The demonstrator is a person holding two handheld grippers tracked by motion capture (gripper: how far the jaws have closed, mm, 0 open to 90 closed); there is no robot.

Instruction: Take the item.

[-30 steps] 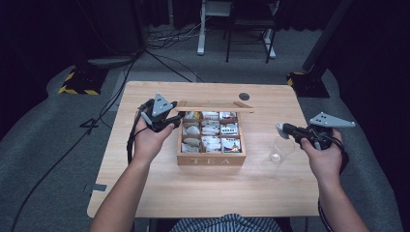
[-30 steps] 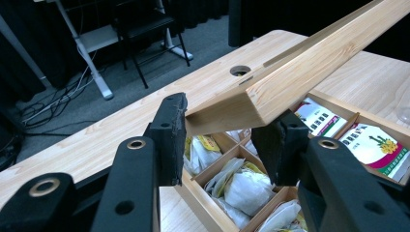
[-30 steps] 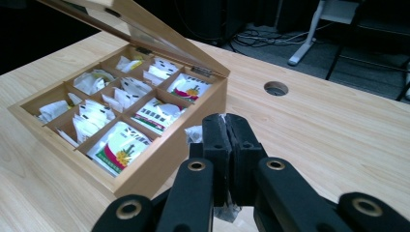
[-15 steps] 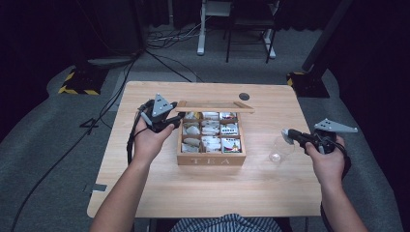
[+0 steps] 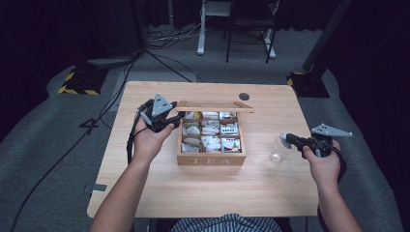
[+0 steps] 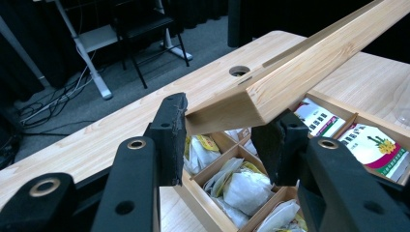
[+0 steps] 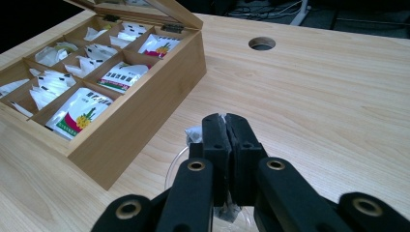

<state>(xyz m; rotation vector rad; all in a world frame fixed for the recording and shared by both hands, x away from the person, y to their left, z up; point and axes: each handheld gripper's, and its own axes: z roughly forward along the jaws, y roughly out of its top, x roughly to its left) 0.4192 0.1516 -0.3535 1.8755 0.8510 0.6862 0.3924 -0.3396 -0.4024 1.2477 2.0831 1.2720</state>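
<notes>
The tea box (image 5: 211,157) sits mid-tabletop, its lid (image 6: 309,67) propped between the parted jaws of the left gripper (image 5: 167,120). Near the right edge, a tea bag (image 7: 196,134) is pinched over the clear cup (image 5: 276,150) by the right gripper (image 7: 226,126). Release into the cup is likely next.

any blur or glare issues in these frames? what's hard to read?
High view: table lit evenly, surroundings nearly black, clear cup barely visible. Left gripper view: near jaws soft, lid sharp, tea box legible. Right gripper view: pads sharp, held tea bag mostly hidden, no strong glare.
</notes>
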